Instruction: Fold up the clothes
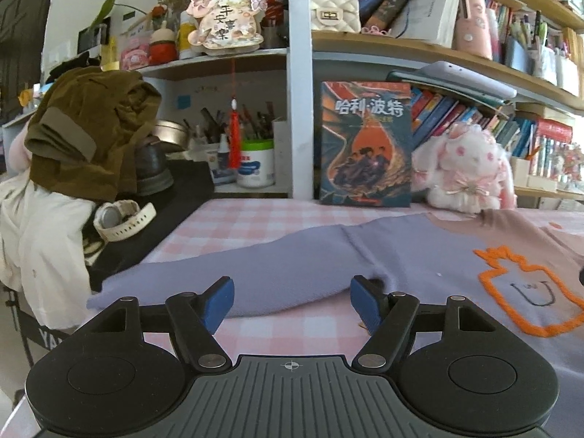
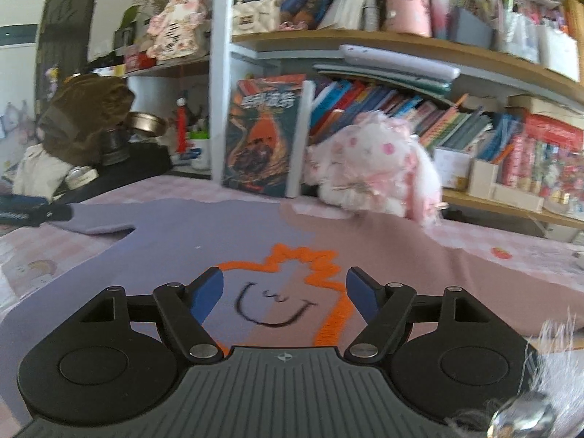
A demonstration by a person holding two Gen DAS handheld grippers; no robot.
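A lilac and dusty-pink sweater (image 1: 419,255) (image 2: 175,233) lies flat on the pink checked tablecloth (image 1: 226,222). Its front carries an orange outline with a smiling face (image 2: 277,306) (image 1: 529,292). One lilac sleeve (image 1: 233,277) stretches out to the left. My left gripper (image 1: 292,303) hovers open just in front of that sleeve near the armpit, nothing between its blue pads. My right gripper (image 2: 283,292) is open above the smiling face, holding nothing. The left gripper's tip (image 2: 33,211) shows at the left edge of the right wrist view.
A book (image 1: 365,146) and a white plush rabbit (image 1: 463,168) stand at the table's back edge under crowded shelves. At the left lie a brown garment (image 1: 91,127), white cloth (image 1: 36,241), a white watch (image 1: 120,219) and a black bag (image 1: 164,226).
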